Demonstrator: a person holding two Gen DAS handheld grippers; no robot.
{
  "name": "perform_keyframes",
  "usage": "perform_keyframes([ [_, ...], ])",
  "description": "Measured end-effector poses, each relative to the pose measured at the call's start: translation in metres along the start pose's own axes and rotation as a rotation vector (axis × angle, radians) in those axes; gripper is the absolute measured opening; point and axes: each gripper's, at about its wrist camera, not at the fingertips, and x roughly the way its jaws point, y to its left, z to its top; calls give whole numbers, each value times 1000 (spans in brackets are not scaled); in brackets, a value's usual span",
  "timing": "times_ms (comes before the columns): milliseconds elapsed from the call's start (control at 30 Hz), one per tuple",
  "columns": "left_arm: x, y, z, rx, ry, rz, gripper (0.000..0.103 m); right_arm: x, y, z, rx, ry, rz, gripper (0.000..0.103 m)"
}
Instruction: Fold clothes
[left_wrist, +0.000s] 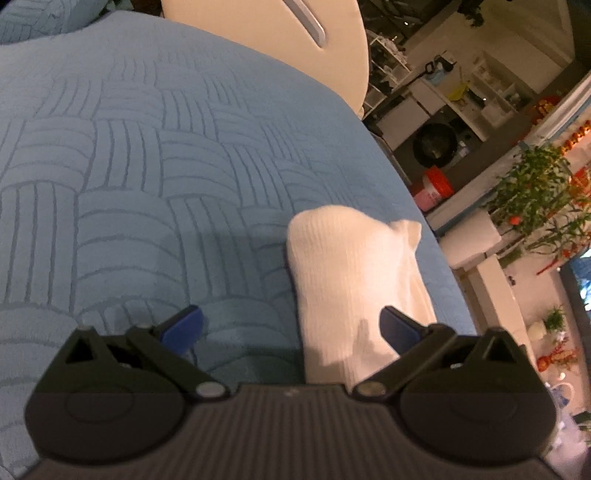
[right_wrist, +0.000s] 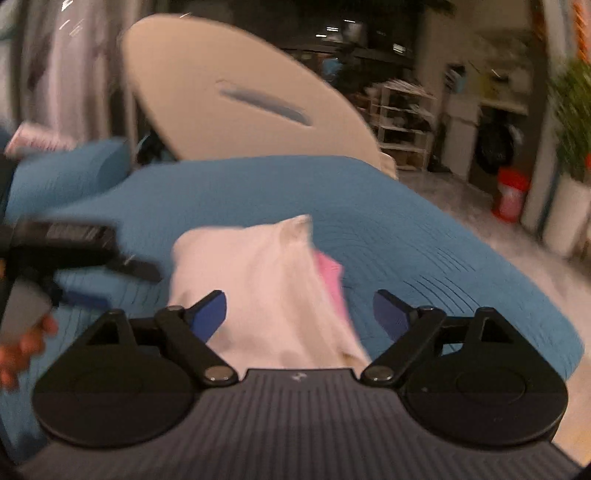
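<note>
Both hand-held grippers, left (left_wrist: 291, 326) and right (right_wrist: 299, 314), hung released, blue pads spread wide and grasping nothing. Beneath them stretched a blue quilted bed (left_wrist: 147, 147), with a cream headboard (right_wrist: 236, 103) behind. On the bed, near its edge, lay a folded white cloth (left_wrist: 351, 273), pink showing at its side in the blurred right view, just ahead of both grippers.

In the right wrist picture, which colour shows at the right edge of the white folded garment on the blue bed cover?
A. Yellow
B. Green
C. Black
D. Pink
D: a pink strip shows along the right side of the white garment, which lies on the blue bed cover ahead of the open right gripper.
</note>
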Motion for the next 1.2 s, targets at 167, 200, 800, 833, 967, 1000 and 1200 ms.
perform_keyframes([
  [167,17,13,5,-61,24,-23,103,19,58,-8,-191,49,31,89],
  [200,20,16,6,-76,27,-32,103,23,66,-10,-229,55,29,89],
  [800,113,38,3,-380,165,-555,103,26,28,9,-135,117,40,23],
  [833,120,38,3,-385,170,-581,103,25,30,7,-141,122,47,23],
  [967,141,30,2,-328,181,-604,103,14,33,-1,-179,111,119,23],
  [1000,145,26,2,-298,181,-601,103,13,35,-3,-187,106,129,23],
  [1200,168,-3,-3,-116,165,-538,91,4,29,-9,-206,109,193,26],
])
